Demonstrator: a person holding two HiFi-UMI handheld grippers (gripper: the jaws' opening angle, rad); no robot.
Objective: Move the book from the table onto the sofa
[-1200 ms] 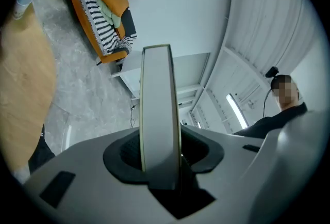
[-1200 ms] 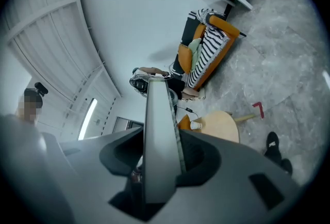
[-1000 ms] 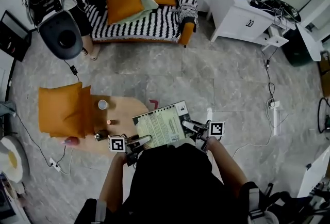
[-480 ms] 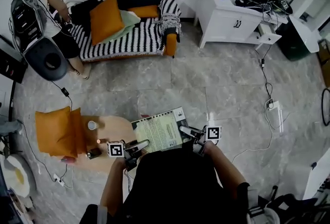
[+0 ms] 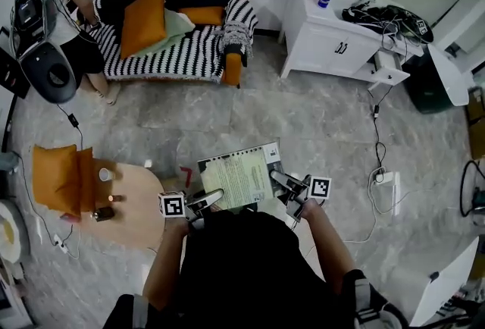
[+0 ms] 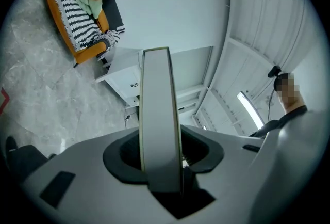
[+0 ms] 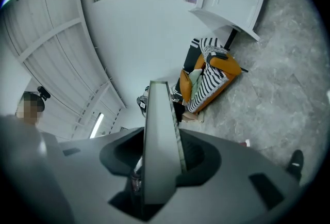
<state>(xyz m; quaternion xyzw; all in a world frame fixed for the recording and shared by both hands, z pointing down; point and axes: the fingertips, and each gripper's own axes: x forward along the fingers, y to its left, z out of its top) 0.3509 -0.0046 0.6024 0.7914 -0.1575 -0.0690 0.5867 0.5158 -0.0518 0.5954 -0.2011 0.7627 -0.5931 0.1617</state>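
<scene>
Book: The book is up in the air and lies flat. It is well away from the sofa, over the bare floor. It is not on the table any more.
Left gripper: The left gripper has its two fingers pinched shut on the book's left edge.
Right gripper: The right gripper pinches the book's right edge the same way.
Sofa: It is striped, and cushions cover a lot of the seat. Some free seat shows in front of them.
Person: A person stands just beside the sofa's left end.
Job so far: I think the book is being carried to the sofa and has a long way to go.
Could go wrong, drop: Only the edges are held. If one grip slips, the book could swing down and fall on the floor before it gets to the sofa.
Could go wrong, twist: If one hand goes faster than the other, the book could bend or pull out.
Could go wrong, landing: If it is put on a tilted cushion, it could slide off the sofa.
</scene>
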